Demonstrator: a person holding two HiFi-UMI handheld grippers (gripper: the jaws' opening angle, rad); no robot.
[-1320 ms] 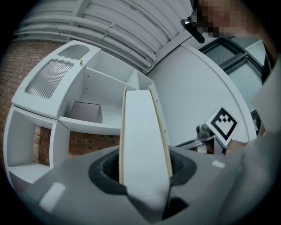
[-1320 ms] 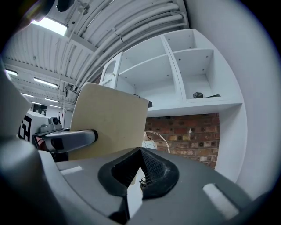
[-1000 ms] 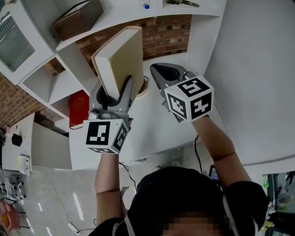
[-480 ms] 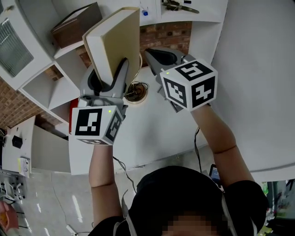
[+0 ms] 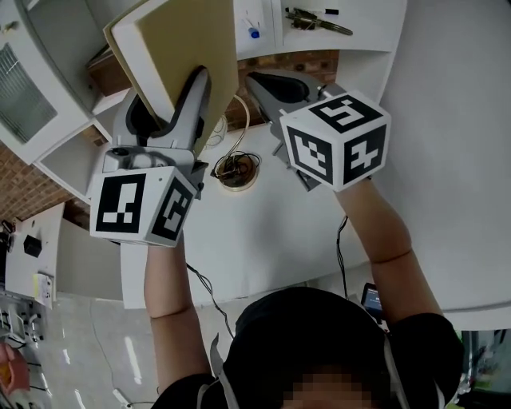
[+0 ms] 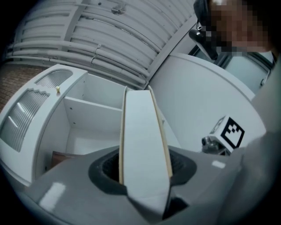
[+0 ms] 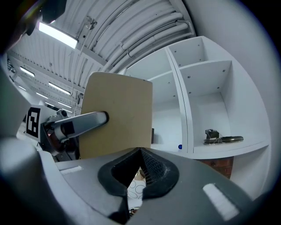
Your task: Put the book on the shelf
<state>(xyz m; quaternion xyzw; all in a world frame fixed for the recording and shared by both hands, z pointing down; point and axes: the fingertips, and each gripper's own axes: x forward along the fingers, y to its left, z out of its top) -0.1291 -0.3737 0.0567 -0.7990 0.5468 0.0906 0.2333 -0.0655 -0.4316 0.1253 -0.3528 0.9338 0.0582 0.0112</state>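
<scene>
A tan-covered book (image 5: 180, 48) stands upright in my left gripper (image 5: 170, 96), which is shut on its lower edge. In the left gripper view the book (image 6: 141, 132) shows edge-on, white pages between thin tan covers, pinched by both jaws. Ahead of it is the white shelf unit (image 6: 92, 105) with open compartments. My right gripper (image 5: 257, 81) hovers just right of the book, shut with nothing in it. In the right gripper view its jaws meet (image 7: 139, 151), and the book's cover (image 7: 116, 110) and a left finger (image 7: 81, 122) show beyond them.
A bunch of keys (image 5: 315, 20) lies in a shelf compartment on the right, next to a small blue thing (image 5: 253, 33). A brown box (image 6: 59, 158) sits in a lower-left compartment. A round object with cables (image 5: 235, 171) rests on the white table (image 5: 263, 232) below.
Both grippers have risen. The book has gone up and to the left with the left gripper, closer to the upper shelf compartments. The right gripper stays beside it.
</scene>
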